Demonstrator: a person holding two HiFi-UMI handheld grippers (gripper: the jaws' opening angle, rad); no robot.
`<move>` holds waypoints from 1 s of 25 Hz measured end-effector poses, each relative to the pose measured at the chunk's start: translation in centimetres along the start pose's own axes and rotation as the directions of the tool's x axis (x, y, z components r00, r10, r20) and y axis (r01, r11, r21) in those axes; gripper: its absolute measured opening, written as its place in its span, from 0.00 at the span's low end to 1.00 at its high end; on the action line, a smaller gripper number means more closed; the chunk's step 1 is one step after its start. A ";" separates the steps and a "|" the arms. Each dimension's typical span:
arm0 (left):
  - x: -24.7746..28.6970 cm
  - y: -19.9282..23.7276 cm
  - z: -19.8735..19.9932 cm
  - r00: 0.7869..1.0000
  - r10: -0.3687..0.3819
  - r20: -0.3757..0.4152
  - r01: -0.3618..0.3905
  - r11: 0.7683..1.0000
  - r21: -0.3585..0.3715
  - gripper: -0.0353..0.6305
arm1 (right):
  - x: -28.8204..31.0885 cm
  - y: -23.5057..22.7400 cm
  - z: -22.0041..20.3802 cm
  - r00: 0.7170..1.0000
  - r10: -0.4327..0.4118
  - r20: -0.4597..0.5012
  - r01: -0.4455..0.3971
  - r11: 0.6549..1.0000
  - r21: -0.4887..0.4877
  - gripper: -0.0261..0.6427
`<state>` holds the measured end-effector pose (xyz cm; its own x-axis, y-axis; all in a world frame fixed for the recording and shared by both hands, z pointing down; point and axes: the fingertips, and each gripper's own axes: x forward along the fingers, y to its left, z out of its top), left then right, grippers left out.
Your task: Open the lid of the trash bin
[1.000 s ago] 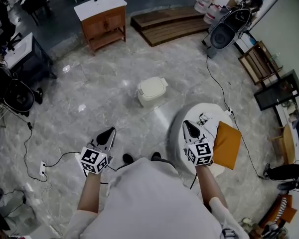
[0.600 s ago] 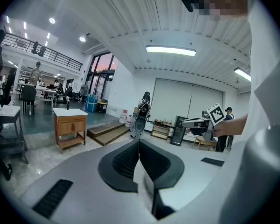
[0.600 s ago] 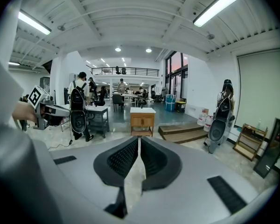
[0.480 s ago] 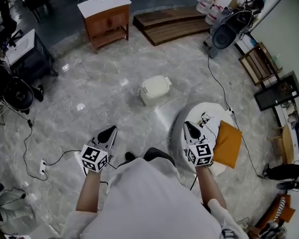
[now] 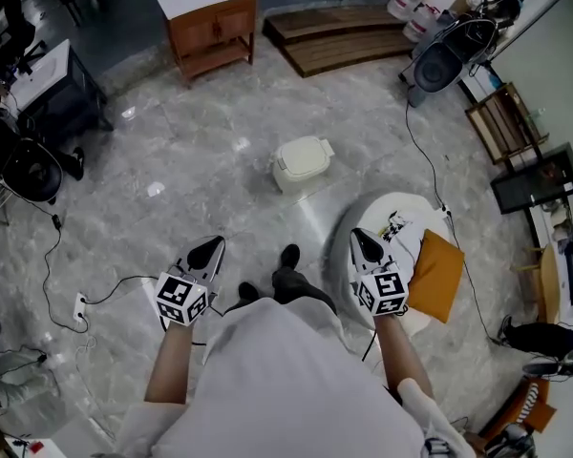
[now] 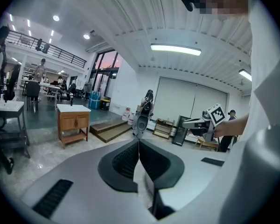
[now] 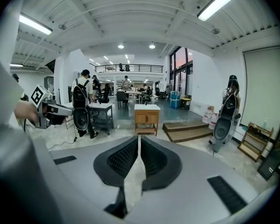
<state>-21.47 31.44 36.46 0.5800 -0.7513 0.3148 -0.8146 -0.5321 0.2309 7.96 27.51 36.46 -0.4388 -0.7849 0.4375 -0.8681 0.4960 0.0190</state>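
**Bin closed, both claws empty**

The white trash bin [image 5: 303, 167] sits on the marble floor [image 5: 191, 160] with its lid [image 5: 304, 152] down, well ahead of the person. The left claw [image 5: 210, 248] and the right claw [image 5: 360, 239] have their jaws together, gripping nothing.

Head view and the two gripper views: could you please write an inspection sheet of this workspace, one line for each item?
Surface: grey marble floor, glossy; the person stands on it.
Job's things: cream trash bin ahead of the person, lid down, untouched.
Clutter: round white table beside the right gripper, with an orange cushion on it.
Grippers: left gripper and right gripper both shut, nothing between the jaws, well short of the bin.
Cables: black cable runs to a power strip at the left; a second cable crosses the floor at the right.
Surroundings: wooden cabinet with a white top, wooden steps, people at desks far off.
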 end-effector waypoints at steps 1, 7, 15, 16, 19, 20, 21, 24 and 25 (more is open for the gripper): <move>0.2 0.1 0.1 1.000 0.005 0.001 -0.005 1.000 -0.004 0.08 | 0.3 -0.2 0.1 1.000 0.005 -0.001 -0.005 1.000 -0.001 0.10; 2.6 1.1 1.4 0.999 0.037 0.010 -0.037 0.999 -0.006 0.08 | 2.8 -2.5 1.0 1.000 0.030 -0.005 -0.030 0.999 -0.017 0.10; 7.4 1.6 3.1 0.998 0.062 0.011 -0.062 0.998 0.008 0.08 | 6.7 -6.7 1.7 0.997 0.071 -0.015 -0.072 0.997 -0.030 0.10; 8.0 1.8 3.2 0.998 0.067 0.008 -0.067 0.998 0.007 0.08 | 7.3 -7.2 1.7 0.997 0.076 -0.017 -0.076 0.997 -0.029 0.10; 9.9 2.1 3.7 0.997 0.078 0.000 -0.078 0.997 0.006 0.08 | 8.9 -8.7 2.0 0.996 0.089 -0.019 -0.090 0.996 -0.025 0.10; 10.5 2.1 3.9 0.997 0.081 -0.004 -0.081 0.997 0.006 0.08 | 9.4 -9.2 2.0 0.995 0.094 -0.020 -0.095 0.995 -0.024 0.10; 11.0 2.1 4.0 0.996 0.085 -0.007 -0.085 0.996 0.007 0.08 | 9.8 -9.6 2.0 0.995 0.099 -0.021 -0.100 0.995 -0.024 0.10; 12.6 2.1 4.2 0.995 0.094 -0.017 -0.094 0.996 0.010 0.08 | 11.1 -11.1 1.9 0.994 0.111 -0.024 -0.112 0.994 -0.020 0.10; 13.1 2.1 4.3 0.995 0.097 -0.021 -0.097 0.995 0.012 0.08 | 11.5 -11.5 1.9 0.993 0.116 -0.024 -0.116 0.993 -0.018 0.10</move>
<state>-15.59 18.77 37.10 0.4982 -0.7911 0.3549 -0.8669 -0.4614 0.1884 12.44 12.07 39.55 -0.5306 -0.7130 0.4584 -0.8071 0.5902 -0.0162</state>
